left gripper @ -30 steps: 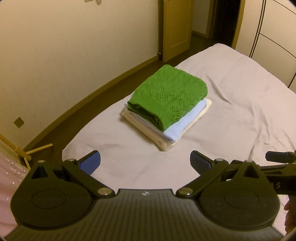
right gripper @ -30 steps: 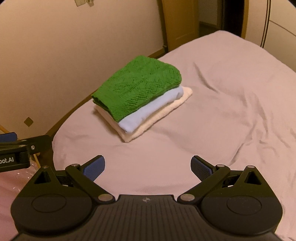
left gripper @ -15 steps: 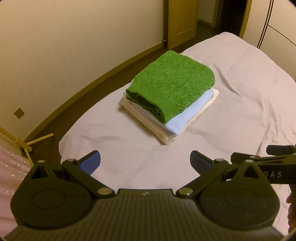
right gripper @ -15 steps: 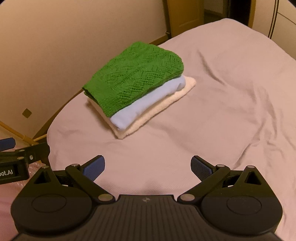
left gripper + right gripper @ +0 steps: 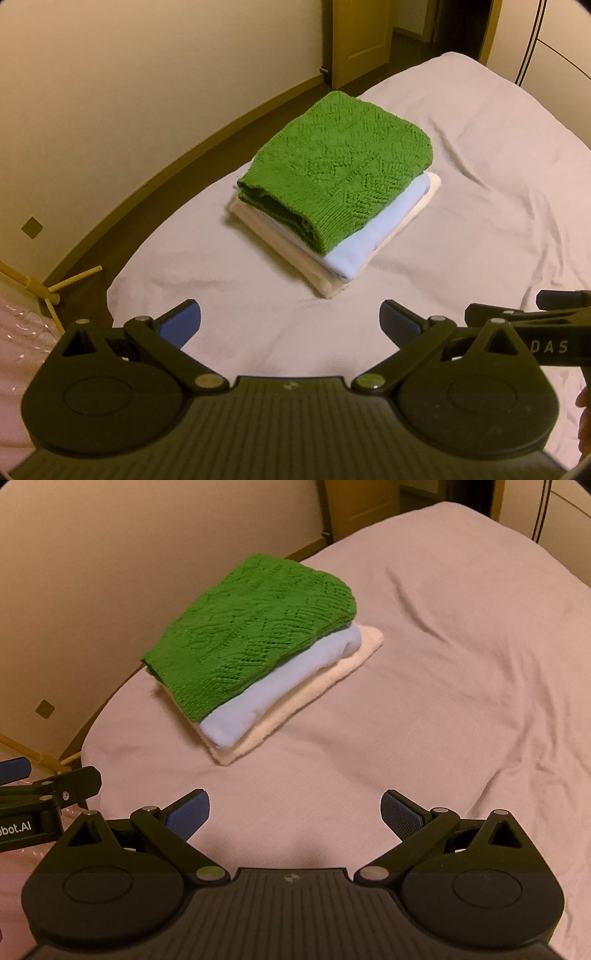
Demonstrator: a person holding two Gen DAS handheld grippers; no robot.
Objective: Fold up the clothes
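Since a second ago both grippers have come closer to the pile, which now looks bigger in both views; the pile itself has not moved on the bed.

The pile has three folded pieces. On top lies a green knitted sweater (image 5: pixel 334 168) with a zigzag pattern, its thick folded edge turned toward the grippers. Under it is a light blue garment (image 5: pixel 364 245), smooth and thin. At the bottom is a cream towel (image 5: pixel 328 284), a little wider than the others, so its edge shows along the near and right sides. The edges are fairly well aligned.

The pile rests on the white bed sheet (image 5: pixel 480 192), near the corner of the bed closest to the wall (image 5: pixel 129 74).

There are two grippers. The left gripper (image 5: pixel 290 325) has its jaws wide apart and holds nothing. The right gripper (image 5: pixel 295 814) is the same, wide and without load. The pile lies ahead of both pairs of jaws, well apart from the fingertips, slightly to the left for the right gripper.
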